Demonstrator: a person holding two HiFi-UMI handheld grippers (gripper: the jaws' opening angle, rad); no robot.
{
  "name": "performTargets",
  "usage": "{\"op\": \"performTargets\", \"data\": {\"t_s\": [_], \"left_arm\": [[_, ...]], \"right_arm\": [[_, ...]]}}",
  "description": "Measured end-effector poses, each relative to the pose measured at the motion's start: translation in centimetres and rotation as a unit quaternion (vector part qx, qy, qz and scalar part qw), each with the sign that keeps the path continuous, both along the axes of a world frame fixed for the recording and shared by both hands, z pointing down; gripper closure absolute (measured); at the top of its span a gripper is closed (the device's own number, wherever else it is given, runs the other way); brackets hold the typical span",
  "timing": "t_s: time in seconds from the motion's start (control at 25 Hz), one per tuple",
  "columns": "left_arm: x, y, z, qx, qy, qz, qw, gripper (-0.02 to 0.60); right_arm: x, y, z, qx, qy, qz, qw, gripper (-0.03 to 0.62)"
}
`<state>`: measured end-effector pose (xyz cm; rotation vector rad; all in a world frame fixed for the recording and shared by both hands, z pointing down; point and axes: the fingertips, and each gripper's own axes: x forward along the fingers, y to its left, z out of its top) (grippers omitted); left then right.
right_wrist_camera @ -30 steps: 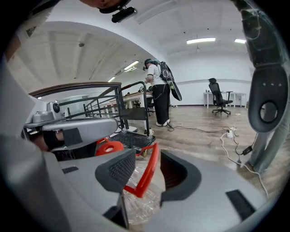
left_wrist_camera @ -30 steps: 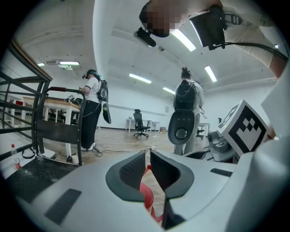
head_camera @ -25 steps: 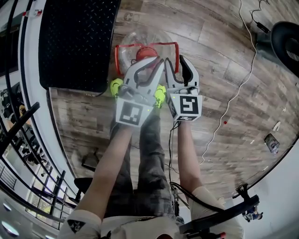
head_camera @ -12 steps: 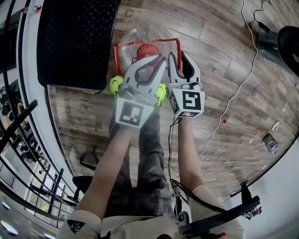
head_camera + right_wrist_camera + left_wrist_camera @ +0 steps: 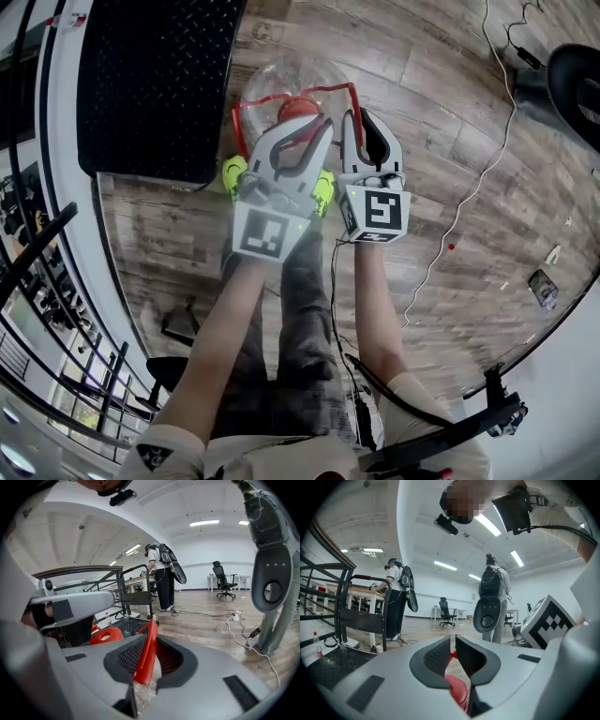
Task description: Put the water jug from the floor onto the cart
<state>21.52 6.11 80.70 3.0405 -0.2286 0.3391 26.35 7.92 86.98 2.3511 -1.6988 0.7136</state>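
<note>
Water jug (image 5: 281, 77) still on the floor beyond the tongs, its red handle (image 5: 323, 91) pinched by left tongs (image 5: 453, 645) and just-closed right tongs (image 5: 147, 654); lifting onto the cart (image 5: 159, 84) remains.

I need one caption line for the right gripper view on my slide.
Right gripper, jaws just closing, pinches the water jug's red handle; red cap left, cart behind.

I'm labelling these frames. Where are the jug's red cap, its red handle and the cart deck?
red cap (image 5: 295, 106): head view, its top.
red handle (image 5: 146, 653): right gripper view, strip between the pads.
cart deck (image 5: 155, 84): head view, bare tread plate.
</note>
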Motion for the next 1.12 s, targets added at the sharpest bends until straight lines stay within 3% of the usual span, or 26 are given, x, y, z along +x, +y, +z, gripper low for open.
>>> {"op": "performTargets", "data": {"t_s": [0.36,0.6,0.88,1.12], "left_arm": [[-0.4,-1.5,-1.5,0.006,-0.004,-0.011,0.9999,0.568],[-0.5,-3.0,-3.0,0.013,0.004,-0.020,0.9997,0.568],[0.9,-5.8,-9.0,0.018,0.065,-0.058,0.9960,0.568],[1.9,-6.3,-14.7,0.023,0.071,-0.049,0.9960,0.568]], "right_arm": [[-1.7,-0.4,-1.7,0.009,-0.036,-0.008,0.999,0.528],[-2.4,-1.7,-3.9,0.018,-0.033,-0.017,0.999,0.528],[-0.7,-2.0,-9.3,0.038,0.010,-0.008,0.999,0.528],[0.3,-3.2,-15.9,0.051,0.010,-0.012,0.999,0.528]]}}
